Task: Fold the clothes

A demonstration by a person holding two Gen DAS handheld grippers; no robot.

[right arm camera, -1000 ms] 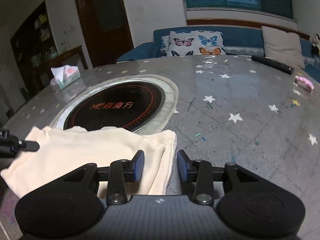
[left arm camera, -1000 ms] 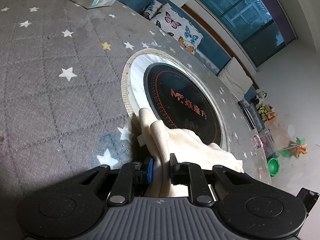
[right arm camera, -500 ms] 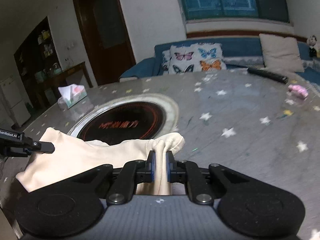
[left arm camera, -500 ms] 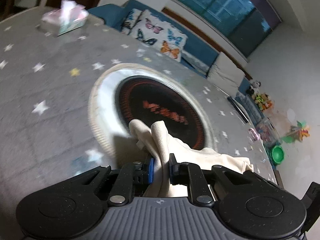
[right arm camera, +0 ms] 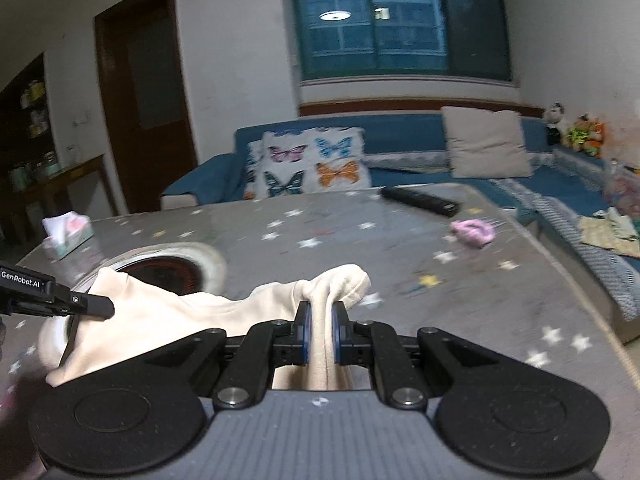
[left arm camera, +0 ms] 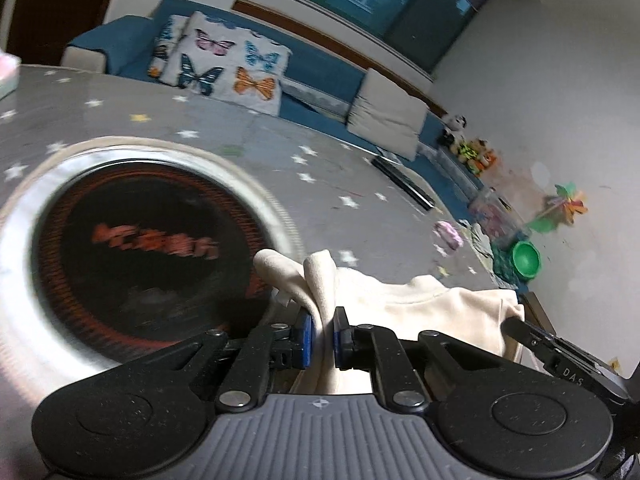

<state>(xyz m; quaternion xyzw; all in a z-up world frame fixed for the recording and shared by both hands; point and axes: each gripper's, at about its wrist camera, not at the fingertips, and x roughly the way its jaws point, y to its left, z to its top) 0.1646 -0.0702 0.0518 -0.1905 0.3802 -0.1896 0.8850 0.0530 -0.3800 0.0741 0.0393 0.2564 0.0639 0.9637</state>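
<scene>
A cream garment (left arm camera: pixel 420 308) hangs lifted over the grey star-print table (left arm camera: pixel 240 136), stretched between both grippers. My left gripper (left arm camera: pixel 323 334) pinches a bunched edge of it above the round black hob (left arm camera: pixel 132 240); its jaws are still closing with the cloth between the blue pads. In the right wrist view my right gripper (right arm camera: pixel 320 332) is shut on another fold of the cream garment (right arm camera: pixel 160 320). The left gripper's finger (right arm camera: pixel 60 304) shows at the left there, and the right gripper's finger (left arm camera: pixel 552 348) pokes in at the left wrist view's right edge.
A tissue box (right arm camera: pixel 66 236) stands at the table's far left. A black remote (right arm camera: pixel 420 200) and a pink fluffy item (right arm camera: pixel 474 232) lie at the far right. A blue sofa (right arm camera: pixel 400 140) with cushions runs behind. The table edge (right arm camera: pixel 580 292) drops off on the right.
Both grippers rose and carried the garment up off the table and forward. The right gripper closed on the fold that lay between its open jaws. The left gripper rolled.
</scene>
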